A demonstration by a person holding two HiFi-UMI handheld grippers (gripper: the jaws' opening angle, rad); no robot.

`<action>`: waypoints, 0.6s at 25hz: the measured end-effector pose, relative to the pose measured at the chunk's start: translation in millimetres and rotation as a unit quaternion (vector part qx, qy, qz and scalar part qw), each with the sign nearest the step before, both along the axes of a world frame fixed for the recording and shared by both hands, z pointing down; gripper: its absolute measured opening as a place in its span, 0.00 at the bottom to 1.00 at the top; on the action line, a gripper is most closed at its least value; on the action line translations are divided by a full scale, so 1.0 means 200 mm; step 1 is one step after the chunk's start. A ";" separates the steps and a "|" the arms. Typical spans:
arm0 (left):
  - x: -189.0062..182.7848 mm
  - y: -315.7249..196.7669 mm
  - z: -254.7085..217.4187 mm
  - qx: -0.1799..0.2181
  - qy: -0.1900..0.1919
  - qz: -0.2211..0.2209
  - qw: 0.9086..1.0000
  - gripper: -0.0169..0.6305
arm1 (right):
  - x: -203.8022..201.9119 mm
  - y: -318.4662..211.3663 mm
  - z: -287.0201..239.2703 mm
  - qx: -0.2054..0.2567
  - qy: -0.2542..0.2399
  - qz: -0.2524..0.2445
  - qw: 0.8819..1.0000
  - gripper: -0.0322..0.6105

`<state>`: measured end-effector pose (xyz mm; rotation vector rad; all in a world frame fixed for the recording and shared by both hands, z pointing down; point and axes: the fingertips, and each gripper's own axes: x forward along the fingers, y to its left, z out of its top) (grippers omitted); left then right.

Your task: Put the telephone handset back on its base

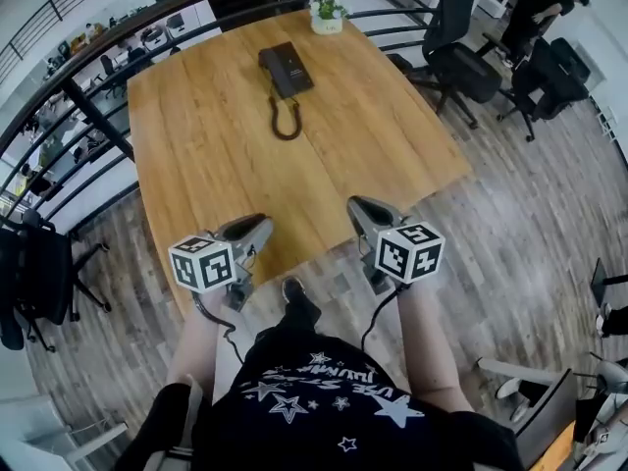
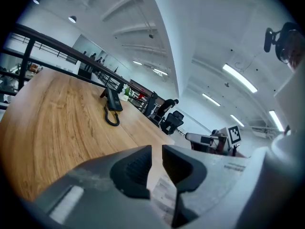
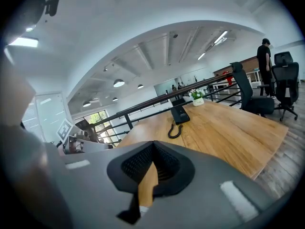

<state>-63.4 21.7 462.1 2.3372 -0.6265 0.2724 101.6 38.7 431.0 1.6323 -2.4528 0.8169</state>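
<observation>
While the telephone, handset seemingly on its base, lies on the table far ahead of both grippers, the left gripper is narrowly parted and empty and the right gripper clenched on nothing, so apparently no handling is under way.

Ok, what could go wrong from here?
The telephone sits at the far end of the table, while the left gripper and right gripper are at its near edge: a long reach. The coiled cord loops toward the near side and could snag the jaws or drag the telephone. The potted plant just behind could get knocked.
</observation>
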 end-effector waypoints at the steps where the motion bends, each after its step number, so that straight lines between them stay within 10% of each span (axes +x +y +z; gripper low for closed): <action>1: -0.01 0.05 -0.01 0.000 0.001 0.002 1.000 0.14 | -0.01 0.04 -0.02 0.004 -0.001 0.003 1.000 0.05; 15: -0.24 0.70 -0.05 -0.028 0.007 -0.001 1.000 0.14 | -0.27 0.47 -0.07 0.007 -0.014 -0.015 1.000 0.05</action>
